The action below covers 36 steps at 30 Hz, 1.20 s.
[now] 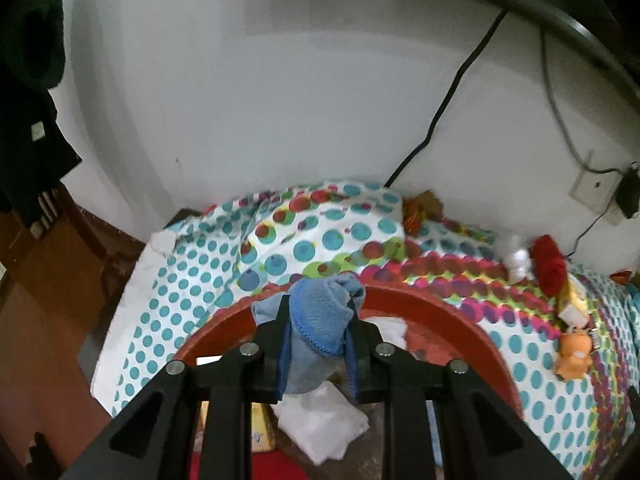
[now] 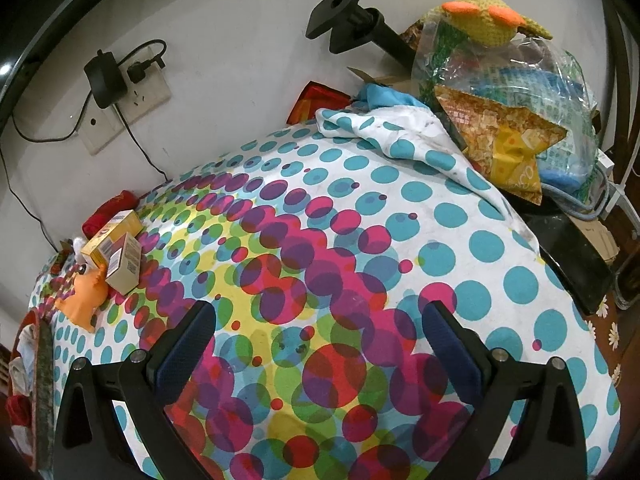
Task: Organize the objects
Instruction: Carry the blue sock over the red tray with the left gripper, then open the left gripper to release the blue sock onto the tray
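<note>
While the left gripper (image 1: 318, 332) clamps a blue knitted sock (image 1: 320, 320) over the round red plastic basin (image 1: 440, 304), already holding white cloths, the right gripper (image 2: 318, 344) hangs open above the dotted cloth (image 2: 440, 208); an orange plush toy (image 2: 82, 300) and small yellow cardboard boxes (image 2: 116, 248) remain.

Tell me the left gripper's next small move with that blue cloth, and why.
Probably lower a little and open. The left gripper is clamped on the blue cloth, which hangs above the red basin that already holds white crumpled items, so a release should land it inside.
</note>
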Each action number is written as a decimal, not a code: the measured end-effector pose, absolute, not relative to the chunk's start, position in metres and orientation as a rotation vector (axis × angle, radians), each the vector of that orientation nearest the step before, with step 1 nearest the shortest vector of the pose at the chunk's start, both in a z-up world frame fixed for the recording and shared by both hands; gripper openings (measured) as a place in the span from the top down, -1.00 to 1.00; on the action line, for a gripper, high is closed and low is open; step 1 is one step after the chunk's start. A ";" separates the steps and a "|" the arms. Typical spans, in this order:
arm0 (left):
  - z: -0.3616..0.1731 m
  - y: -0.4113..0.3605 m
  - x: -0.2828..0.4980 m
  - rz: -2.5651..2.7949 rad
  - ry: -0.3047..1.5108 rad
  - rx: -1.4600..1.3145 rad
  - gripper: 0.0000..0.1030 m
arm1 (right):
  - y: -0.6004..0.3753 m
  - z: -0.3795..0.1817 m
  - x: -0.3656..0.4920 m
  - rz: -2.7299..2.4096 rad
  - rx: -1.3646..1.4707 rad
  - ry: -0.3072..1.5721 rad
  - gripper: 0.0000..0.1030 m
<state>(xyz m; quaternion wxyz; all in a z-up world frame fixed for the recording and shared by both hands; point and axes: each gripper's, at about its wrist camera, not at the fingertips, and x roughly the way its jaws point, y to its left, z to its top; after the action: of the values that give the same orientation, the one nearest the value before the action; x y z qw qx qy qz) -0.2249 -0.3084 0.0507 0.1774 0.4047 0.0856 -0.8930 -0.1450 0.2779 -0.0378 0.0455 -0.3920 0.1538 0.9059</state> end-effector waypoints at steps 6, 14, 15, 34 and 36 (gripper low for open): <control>0.020 -0.316 -0.249 -2.466 0.258 1.215 0.57 | 0.278 -0.038 -0.145 2.769 -1.201 0.471 -0.99; -0.013 -0.323 -0.263 -2.375 0.279 1.311 0.38 | 0.278 -0.039 -0.144 2.771 -1.200 0.473 -0.99; -0.014 -0.323 -0.263 -2.369 0.270 1.314 0.16 | 0.278 -0.039 -0.144 2.769 -1.199 0.472 -0.99; 0.080 -0.203 0.044 -2.931 0.349 0.525 -0.66 | 0.265 -0.043 -0.154 2.705 -1.301 0.319 -1.00; 0.054 -0.194 0.070 -2.941 0.384 0.590 -0.66 | 0.246 -0.044 -0.155 2.684 -1.348 0.191 -1.00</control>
<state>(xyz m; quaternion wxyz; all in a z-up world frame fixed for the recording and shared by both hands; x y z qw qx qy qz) 0.0699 -0.1938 0.0540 0.0587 0.1949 0.1269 -0.9708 -0.1554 0.2465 -0.0441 0.0662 -0.4470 0.0632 0.8898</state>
